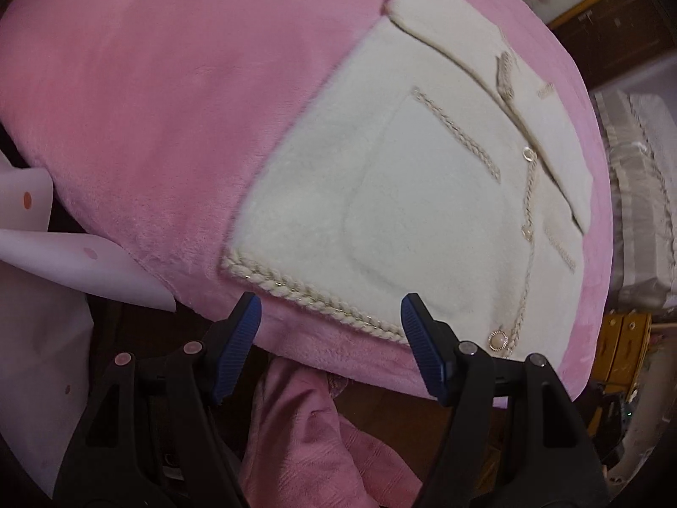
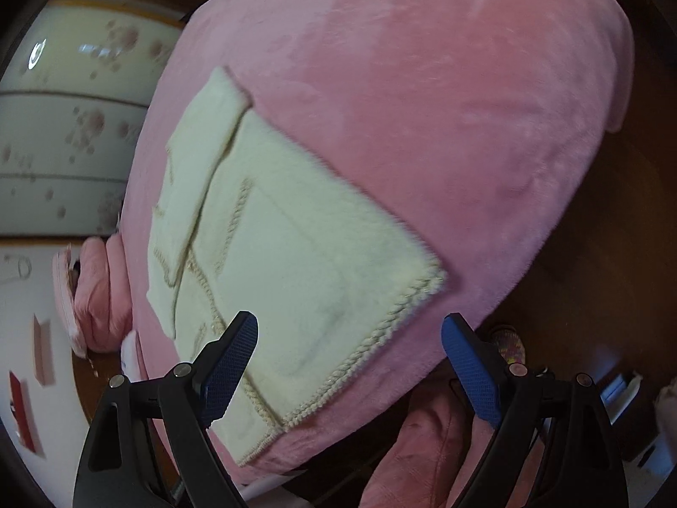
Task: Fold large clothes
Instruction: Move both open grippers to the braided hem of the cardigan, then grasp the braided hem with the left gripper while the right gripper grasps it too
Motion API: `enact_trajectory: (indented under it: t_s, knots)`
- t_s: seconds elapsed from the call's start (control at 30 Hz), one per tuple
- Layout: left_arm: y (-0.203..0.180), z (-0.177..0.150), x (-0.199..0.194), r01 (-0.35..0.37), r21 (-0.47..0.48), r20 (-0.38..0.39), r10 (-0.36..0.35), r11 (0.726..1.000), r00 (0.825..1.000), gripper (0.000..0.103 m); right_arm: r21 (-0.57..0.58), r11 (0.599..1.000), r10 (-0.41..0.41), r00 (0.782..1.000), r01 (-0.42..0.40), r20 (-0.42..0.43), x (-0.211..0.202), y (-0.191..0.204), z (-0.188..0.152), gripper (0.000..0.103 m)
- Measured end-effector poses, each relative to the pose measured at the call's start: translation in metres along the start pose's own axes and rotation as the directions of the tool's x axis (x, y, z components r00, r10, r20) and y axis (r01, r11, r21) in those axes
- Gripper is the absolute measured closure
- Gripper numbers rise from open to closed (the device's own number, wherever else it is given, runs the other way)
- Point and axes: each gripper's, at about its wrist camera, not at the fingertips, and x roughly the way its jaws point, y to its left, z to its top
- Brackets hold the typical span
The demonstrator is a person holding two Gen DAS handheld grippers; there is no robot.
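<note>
A cream fleece jacket (image 1: pixel 406 194) with braided trim and pearl buttons lies flat on a pink blanket (image 1: pixel 169 84), sleeves folded in over its front. My left gripper (image 1: pixel 330 317) is open and empty, just above the braided hem near the blanket's front edge. In the right wrist view the same jacket (image 2: pixel 287 254) lies on the blanket (image 2: pixel 444 106). My right gripper (image 2: pixel 349 338) is open and empty, over the jacket's hem corner.
A person's pink-clad leg (image 1: pixel 304 436) shows below the blanket edge. White spotted fabric (image 1: pixel 55 262) lies at left. A grey striped bundle (image 1: pixel 634 194) and a yellow box (image 1: pixel 622 347) stand at right. A floral wardrobe (image 2: pixel 63 127) stands at left in the right wrist view.
</note>
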Motion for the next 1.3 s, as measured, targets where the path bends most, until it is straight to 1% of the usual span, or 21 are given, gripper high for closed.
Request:
enact_trajectory:
  t_s: [0.1,0.17,0.23,0.3,0.4,0.43,0.5,0.53,0.6,0.67,0.73,0.77,0.87,0.93,1.0,1.07,1.1,1.17,1.2,1.23,1.3]
  knots:
    - [0.019,0.004,0.011,0.008,-0.013,-0.029,-0.008,1.000,1.000,0.037,0.061,0.998,0.015,1.000,-0.014,-0.019,0.005,-0.022,0.008,0.013]
    - [0.030,0.007,0.020,-0.019,0.004,-0.062,0.019,1.000,0.998,0.037,0.071,0.997,0.011,0.999,-0.008,-0.043,0.011,-0.034,0.015,0.013]
    - [0.034,0.009,0.027,-0.043,0.026,-0.078,0.045,0.999,0.996,0.037,0.028,0.999,-0.032,0.997,0.035,-0.076,0.019,-0.039,0.022,0.014]
    - [0.037,0.011,0.036,-0.064,0.059,-0.113,0.070,0.996,0.991,0.037,-0.014,0.997,-0.080,0.990,0.079,-0.120,0.026,-0.043,0.028,0.020]
    - [0.034,0.016,0.049,-0.106,0.136,-0.130,0.124,0.985,0.984,0.037,-0.073,0.995,-0.078,0.982,0.067,-0.170,0.034,-0.044,0.032,0.025]
    - [0.033,0.017,0.053,-0.104,0.148,-0.131,0.124,0.983,0.984,0.037,-0.096,0.993,-0.079,0.981,0.062,-0.179,0.036,-0.043,0.034,0.026]
    - [0.030,0.022,0.057,-0.090,0.163,-0.136,0.112,0.983,0.984,0.037,-0.144,0.988,-0.088,0.976,0.059,-0.200,0.041,-0.039,0.036,0.033]
    - [0.027,0.024,0.058,-0.079,0.174,-0.133,0.103,0.982,0.986,0.037,-0.160,0.985,-0.094,0.974,0.061,-0.207,0.044,-0.037,0.037,0.035]
    - [0.021,0.028,0.064,-0.089,0.203,-0.135,0.118,0.975,0.984,0.037,-0.199,0.979,-0.098,0.969,0.052,-0.229,0.050,-0.031,0.038,0.044]
    - [0.015,0.032,0.074,-0.106,0.223,-0.153,0.142,0.969,0.978,0.037,-0.234,0.971,-0.109,0.962,0.050,-0.250,0.058,-0.027,0.041,0.044]
    - [0.009,0.034,0.080,-0.117,0.219,-0.167,0.155,0.969,0.974,0.037,-0.261,0.964,-0.116,0.958,0.045,-0.264,0.065,-0.020,0.041,0.044]
    - [0.007,0.036,0.082,-0.131,0.214,-0.174,0.169,0.968,0.970,0.037,-0.270,0.962,-0.111,0.958,0.037,-0.265,0.068,-0.015,0.040,0.047]
    - [0.000,0.039,0.085,-0.163,0.167,-0.197,0.195,0.972,0.961,0.037,-0.292,0.953,-0.158,0.954,0.081,-0.253,0.076,-0.007,0.040,0.047]
    - [-0.007,0.040,0.085,-0.181,0.155,-0.192,0.209,0.971,0.959,0.037,-0.305,0.946,-0.188,0.953,0.110,-0.238,0.078,-0.003,0.035,0.055]
    - [-0.018,0.037,0.084,-0.192,0.182,-0.166,0.223,0.964,0.960,0.040,-0.325,0.935,-0.216,0.954,0.141,-0.208,0.076,0.001,0.033,0.063]
    - [-0.030,0.034,0.084,-0.229,0.233,-0.139,0.265,0.945,0.954,0.042,-0.323,0.935,-0.211,0.960,0.144,-0.184,0.074,-0.002,0.029,0.067]
    - [-0.037,0.032,0.084,-0.247,0.257,-0.126,0.286,0.934,0.950,0.045,-0.317,0.937,-0.208,0.963,0.146,-0.170,0.071,-0.002,0.027,0.070]
    - [-0.045,0.029,0.085,-0.272,0.284,-0.103,0.311,0.919,0.945,0.048,-0.301,0.943,-0.190,0.970,0.138,-0.152,0.069,-0.005,0.026,0.071]
    - [-0.048,0.028,0.085,-0.279,0.290,-0.098,0.318,0.916,0.943,0.052,-0.297,0.945,-0.185,0.971,0.135,-0.150,0.070,-0.007,0.025,0.071]
    - [-0.049,0.027,0.085,-0.284,0.295,-0.091,0.322,0.912,0.942,0.055,-0.297,0.945,-0.188,0.971,0.137,-0.148,0.071,-0.010,0.025,0.071]
    - [-0.050,0.025,0.084,-0.283,0.295,-0.088,0.321,0.912,0.943,0.056,-0.296,0.942,-0.203,0.970,0.155,-0.137,0.074,-0.012,0.027,0.071]
